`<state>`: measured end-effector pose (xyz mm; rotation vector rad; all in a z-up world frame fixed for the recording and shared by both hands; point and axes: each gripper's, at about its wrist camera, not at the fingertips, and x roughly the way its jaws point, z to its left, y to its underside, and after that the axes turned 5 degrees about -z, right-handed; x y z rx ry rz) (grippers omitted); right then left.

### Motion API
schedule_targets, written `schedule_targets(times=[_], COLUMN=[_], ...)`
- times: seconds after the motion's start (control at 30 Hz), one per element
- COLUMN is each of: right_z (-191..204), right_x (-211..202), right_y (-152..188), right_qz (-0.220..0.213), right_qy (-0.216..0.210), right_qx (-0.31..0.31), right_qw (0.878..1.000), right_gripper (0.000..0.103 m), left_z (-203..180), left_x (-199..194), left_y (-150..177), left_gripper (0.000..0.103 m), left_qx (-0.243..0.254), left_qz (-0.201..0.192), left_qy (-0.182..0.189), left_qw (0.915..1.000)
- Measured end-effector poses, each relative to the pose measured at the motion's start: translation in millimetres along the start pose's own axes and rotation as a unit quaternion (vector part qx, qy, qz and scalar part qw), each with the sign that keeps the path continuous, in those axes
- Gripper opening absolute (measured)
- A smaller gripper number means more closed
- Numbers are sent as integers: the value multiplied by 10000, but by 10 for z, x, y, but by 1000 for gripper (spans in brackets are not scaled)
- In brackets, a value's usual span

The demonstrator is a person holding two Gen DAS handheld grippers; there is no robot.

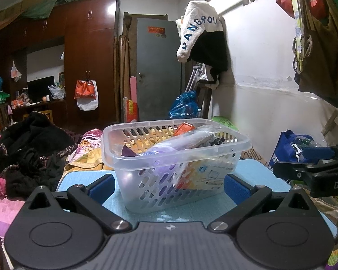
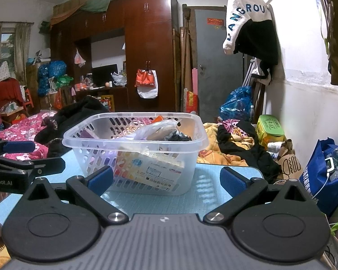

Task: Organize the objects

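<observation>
A clear slotted plastic basket (image 1: 133,155) stands on a light blue table (image 1: 78,177). It holds a purple packet (image 1: 164,151), an orange-lidded item (image 1: 184,128), a colourful printed box (image 1: 202,175) and other small things. My left gripper (image 1: 169,187) is open and empty, its blue pads either side of the basket's near end. My right gripper (image 2: 166,180) is open and empty just in front of the basket (image 2: 78,141). Each gripper shows at the edge of the other's view: the right one (image 1: 313,164) and the left one (image 2: 18,157).
The table (image 2: 205,193) sits beside a bed with floral bedding (image 2: 24,132) and dark clothes (image 1: 33,148). A blue bag with bottles (image 2: 326,171) stands on the right by the white wall. A green box (image 2: 270,128) and a wardrobe (image 1: 90,56) lie beyond.
</observation>
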<state>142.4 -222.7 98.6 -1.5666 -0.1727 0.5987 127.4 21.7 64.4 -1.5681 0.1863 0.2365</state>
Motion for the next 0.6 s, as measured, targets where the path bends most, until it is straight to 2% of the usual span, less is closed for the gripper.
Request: schedule_targets(times=[0.6], right_z=[-3], right_x=[21], right_y=[9], right_qz=[64], right_qy=[-60], right_qx=[-52], right_qw=[9999], right_gripper=[103], left_z=[-46], left_x=[-7], left_y=[18], left_gripper=[103], left_qx=[47], left_qz=[-108], left_qy=[-128], left_qw=[9998])
